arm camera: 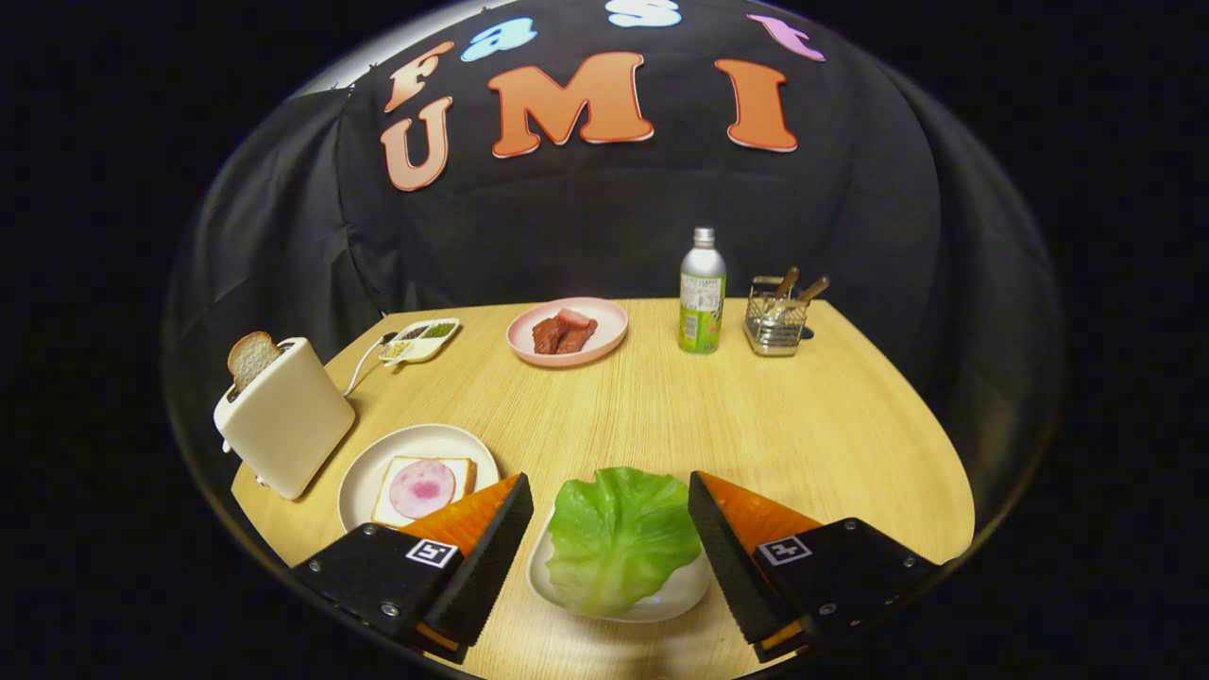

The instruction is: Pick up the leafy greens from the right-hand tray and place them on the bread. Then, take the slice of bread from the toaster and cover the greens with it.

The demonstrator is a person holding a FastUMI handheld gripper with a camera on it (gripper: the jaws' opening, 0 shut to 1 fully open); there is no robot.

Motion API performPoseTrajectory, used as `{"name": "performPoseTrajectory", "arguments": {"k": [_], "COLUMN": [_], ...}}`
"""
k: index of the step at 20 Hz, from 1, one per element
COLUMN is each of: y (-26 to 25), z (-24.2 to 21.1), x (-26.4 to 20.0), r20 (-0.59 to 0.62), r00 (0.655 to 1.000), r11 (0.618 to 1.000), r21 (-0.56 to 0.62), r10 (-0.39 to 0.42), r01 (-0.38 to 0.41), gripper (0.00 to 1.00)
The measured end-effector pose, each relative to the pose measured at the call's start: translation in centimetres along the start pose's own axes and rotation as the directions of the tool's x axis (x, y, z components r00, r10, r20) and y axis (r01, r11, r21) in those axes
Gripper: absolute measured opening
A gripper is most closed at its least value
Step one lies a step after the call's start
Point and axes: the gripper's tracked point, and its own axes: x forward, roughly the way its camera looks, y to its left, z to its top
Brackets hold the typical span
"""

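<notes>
The two black, orange-backed fingers (604,543) are spread wide and released, with the green leafy lettuce (619,538) lying between them on a small white tray (675,595). Just beyond the left finger, a white plate (364,477) carrying a bread slice topped with pink ham (423,488) is seen, and past it a cream toaster (288,420) holding a bread slice (250,357). The pale wooden counter (756,425) is backed by black cloth.

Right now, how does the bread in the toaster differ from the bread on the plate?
The toaster slice stands upright, half sunk in the white toaster; the plate slice lies flat on the white plate. The toaster slice is bare; the plate slice carries a round pink slice of ham. Both lie beyond the left finger of the open gripper, which straddles the leafy greens.
</notes>
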Motion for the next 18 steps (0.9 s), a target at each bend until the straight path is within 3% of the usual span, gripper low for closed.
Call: {"name": "performPoseTrajectory", "arguments": {"k": [7, 13, 18], "y": [-0.3, 0.1, -0.5], "z": [-2.8, -4.5, -5.8], "x": [2.4, 3.2, 4.1], "r20": [-0.237, -0.379, -0.445], "r00": [0.971, 0.925, 0.892], "r11": [0.998, 1.0, 0.997], "r21": [0.057, 0.024, -0.037], "r10": [0.002, -0.007, -0.077], "r01": [0.012, 0.018, 0.068], "gripper": [0.97, 0.94, 0.92]}}
